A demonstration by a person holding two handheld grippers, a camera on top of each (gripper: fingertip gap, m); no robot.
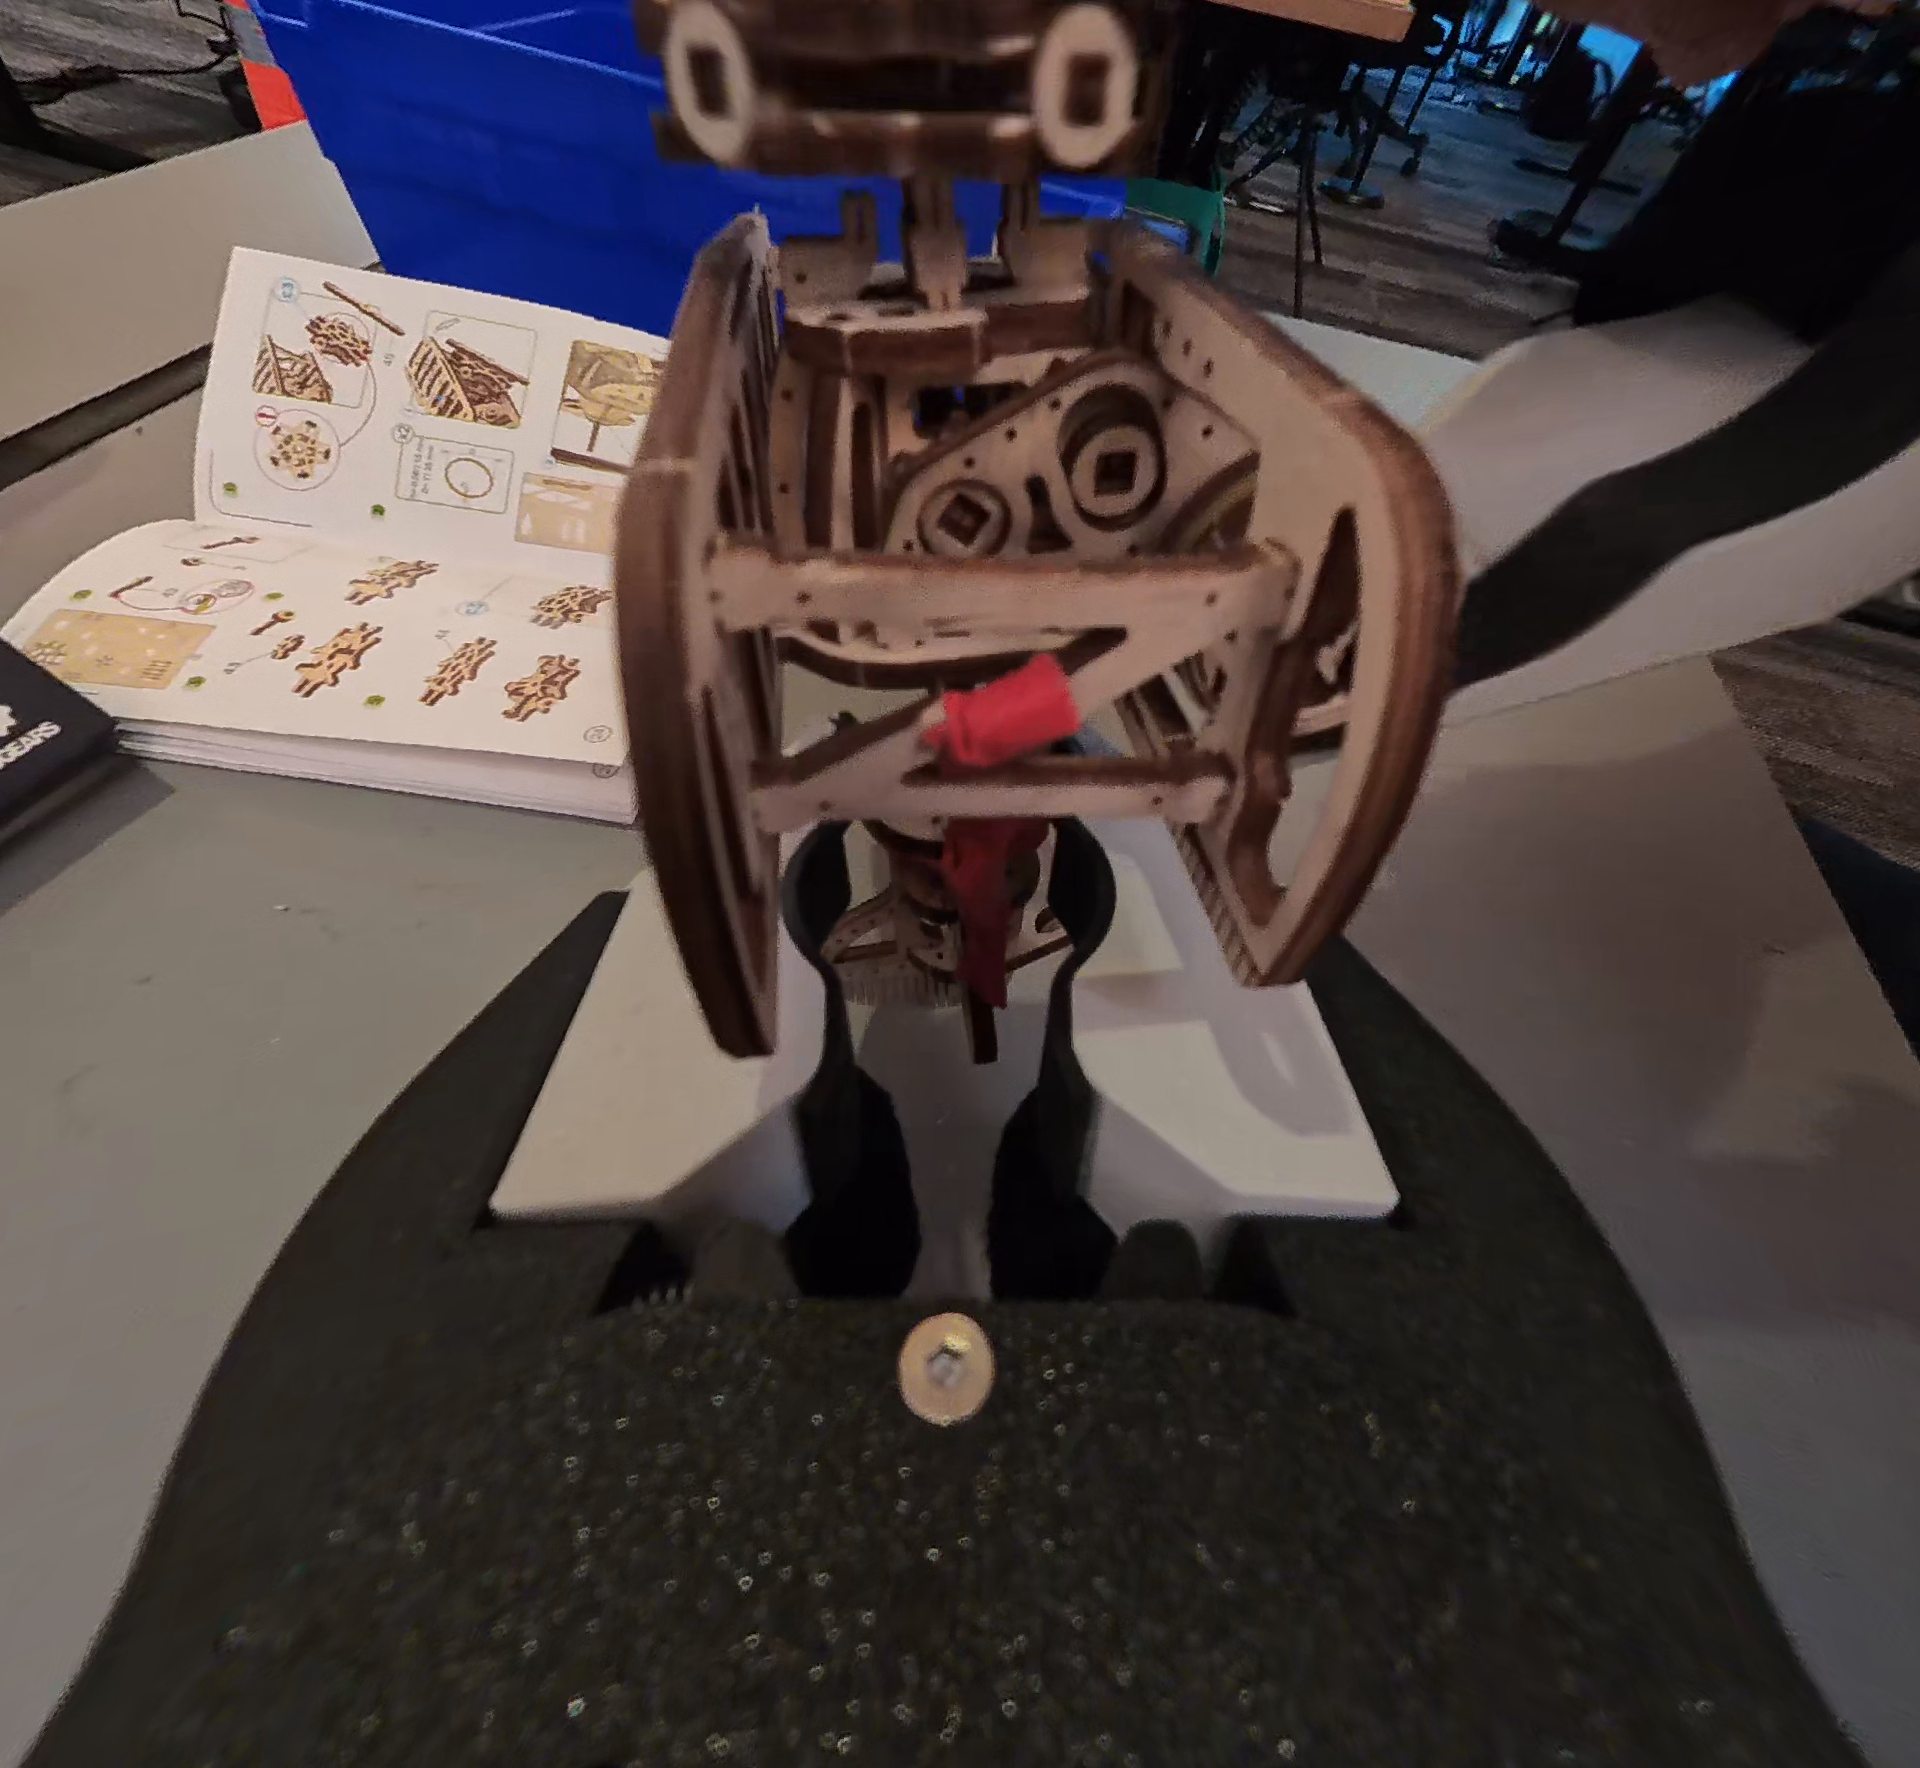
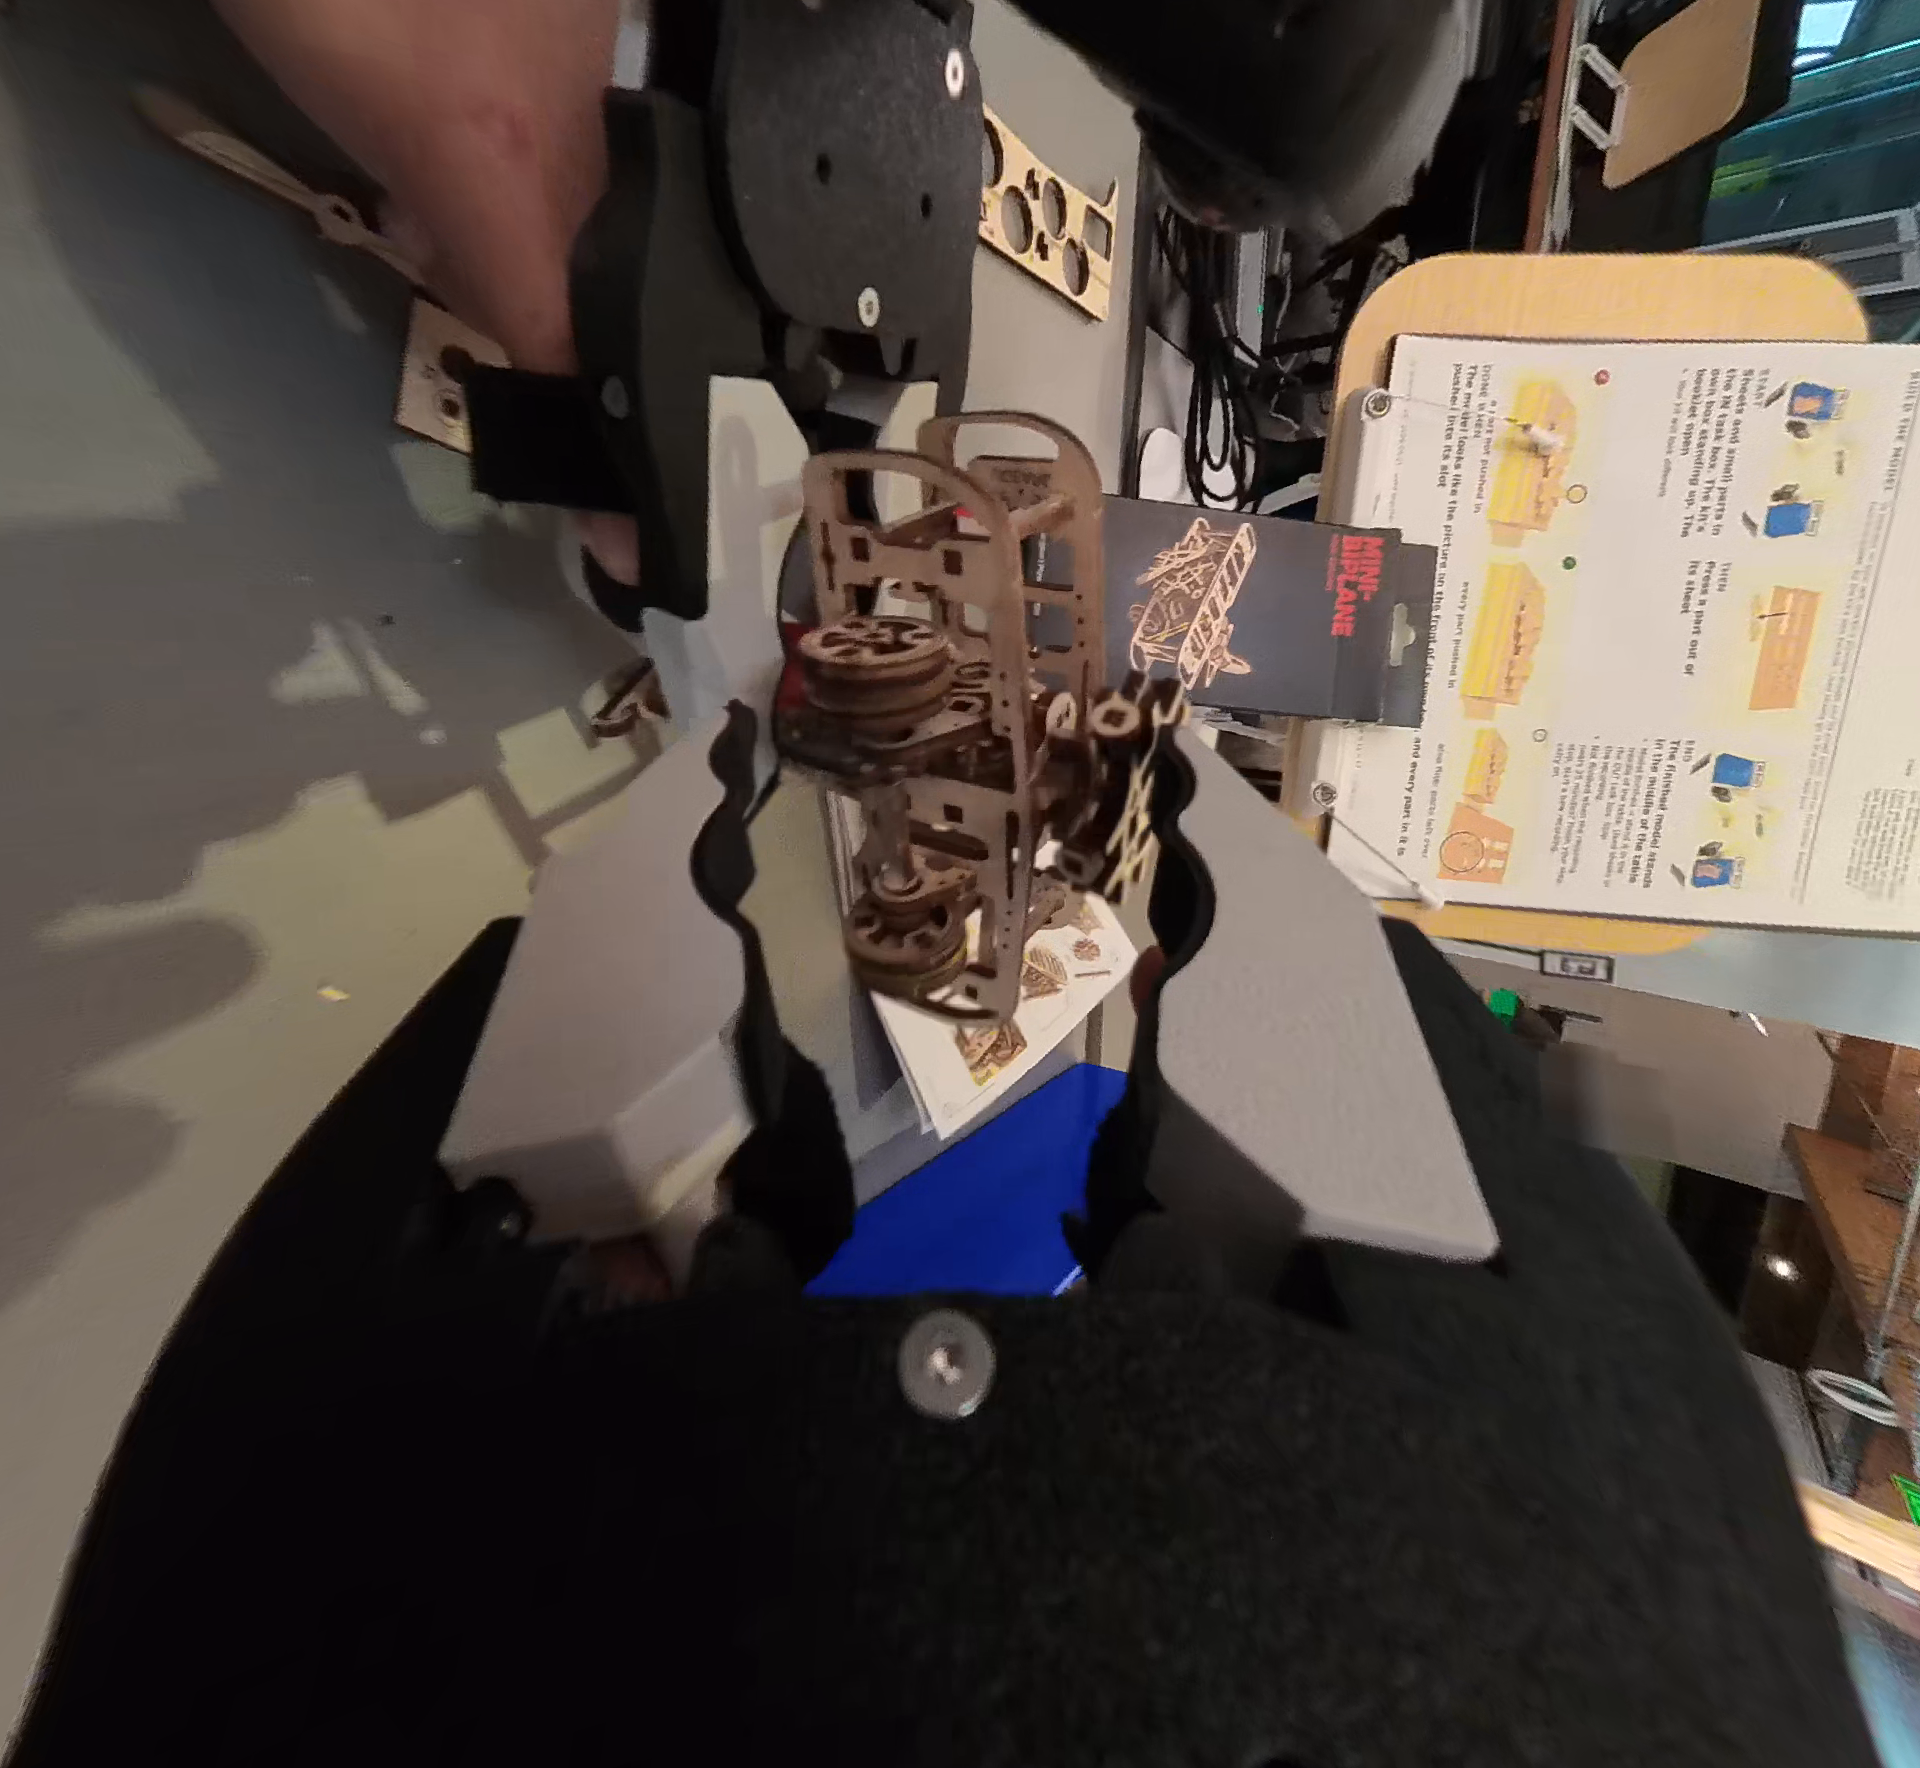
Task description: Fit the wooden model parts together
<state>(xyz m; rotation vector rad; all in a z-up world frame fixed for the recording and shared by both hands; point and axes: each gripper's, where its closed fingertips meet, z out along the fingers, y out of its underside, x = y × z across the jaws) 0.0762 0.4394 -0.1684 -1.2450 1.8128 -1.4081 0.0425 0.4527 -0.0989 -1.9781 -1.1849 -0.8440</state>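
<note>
Wooden model up in the air, both grippers on it!

The left gripper is clamped on the base of the wooden model, a laser-cut, dark-edged frame of curved side plates, crossbars, gears and a red piece, held above the open instruction booklet. The right gripper, fingers spread, straddles its wheel end.
</note>
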